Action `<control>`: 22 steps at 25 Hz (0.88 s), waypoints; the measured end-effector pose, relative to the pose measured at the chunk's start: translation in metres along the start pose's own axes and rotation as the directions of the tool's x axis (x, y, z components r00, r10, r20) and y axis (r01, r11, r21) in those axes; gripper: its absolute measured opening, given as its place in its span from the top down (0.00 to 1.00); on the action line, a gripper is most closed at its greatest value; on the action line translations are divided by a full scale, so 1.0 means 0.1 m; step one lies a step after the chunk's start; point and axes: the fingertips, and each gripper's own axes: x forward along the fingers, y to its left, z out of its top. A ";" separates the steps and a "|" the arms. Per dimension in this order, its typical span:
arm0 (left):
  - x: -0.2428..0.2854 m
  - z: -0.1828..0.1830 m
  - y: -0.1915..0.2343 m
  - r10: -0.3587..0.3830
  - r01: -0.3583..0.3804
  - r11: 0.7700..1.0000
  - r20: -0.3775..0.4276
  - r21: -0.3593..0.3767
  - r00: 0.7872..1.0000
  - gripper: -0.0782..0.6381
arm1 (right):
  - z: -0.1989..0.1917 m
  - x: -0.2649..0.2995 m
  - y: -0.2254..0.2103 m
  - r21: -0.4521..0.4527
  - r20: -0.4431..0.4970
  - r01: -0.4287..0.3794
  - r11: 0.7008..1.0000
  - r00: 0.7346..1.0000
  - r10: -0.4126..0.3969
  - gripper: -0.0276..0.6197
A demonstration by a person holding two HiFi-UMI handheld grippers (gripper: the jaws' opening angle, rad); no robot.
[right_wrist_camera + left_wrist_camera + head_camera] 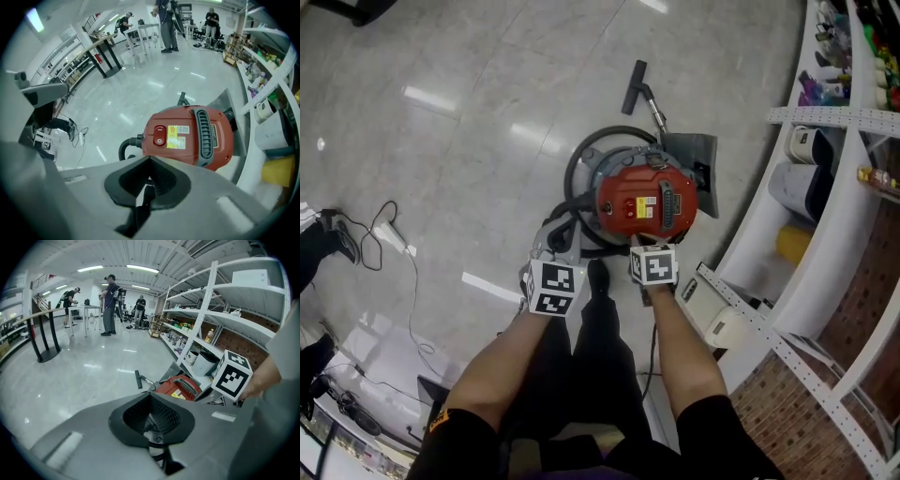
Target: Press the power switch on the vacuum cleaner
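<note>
right gripper (150, 158): jaws pressed together, nothing between them. it points down at the vacuum cleaner (187, 136) and isn't touching it.
power switch (160, 135): red oval button on top of the red body, nearly in line with the tip. it sits just beside the yellow label (176, 136), with a black ribbed strip (204, 136) on the label's far side.
left gripper (151, 394): also closed and empty, held beside the right one on the hose side of the vacuum cleaner. no role in the press.
around it: the hose (582, 147) loops round the vacuum cleaner and the floor nozzle (635, 82) lies beyond it. white shelving (834, 116) stands close on the opposite side, and everything sits on a glossy floor (469, 141).

my read: approach phase, press not made yet.

what could go wrong:
- the closed tip looks broad next to the button. any sideways offset lands it on the label or the casing, so no click.
- the approach looks angled rather than vertical. an oblique push on a smooth top will likely skid the tip off the switch.
- the canister sits on slick floor. a sideways push could roll it toward the shelving or drag it against the hose, and the press is lost.
- a shallow push may not latch the switch.
- the left gripper is close by and could bump the right one or the hose during the descent.
</note>
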 end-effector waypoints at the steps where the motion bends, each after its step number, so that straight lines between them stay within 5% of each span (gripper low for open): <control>1: -0.06 0.03 -0.05 0.001 -0.001 1.000 0.004 0.008 1.000 0.87 | -0.04 -0.07 0.02 -0.001 0.008 -0.013 1.000 1.000 0.013 0.97; 13: -0.93 0.50 -0.78 -0.025 0.027 0.999 0.102 -0.017 0.995 0.87 | -0.59 -0.94 0.06 -0.040 0.103 -0.073 0.997 0.992 0.077 0.97; 22: -1.63 0.42 -0.99 0.174 -0.145 0.975 0.171 -0.168 0.970 0.87 | -0.79 -1.28 0.08 -0.223 0.123 -0.092 0.970 0.985 0.122 0.97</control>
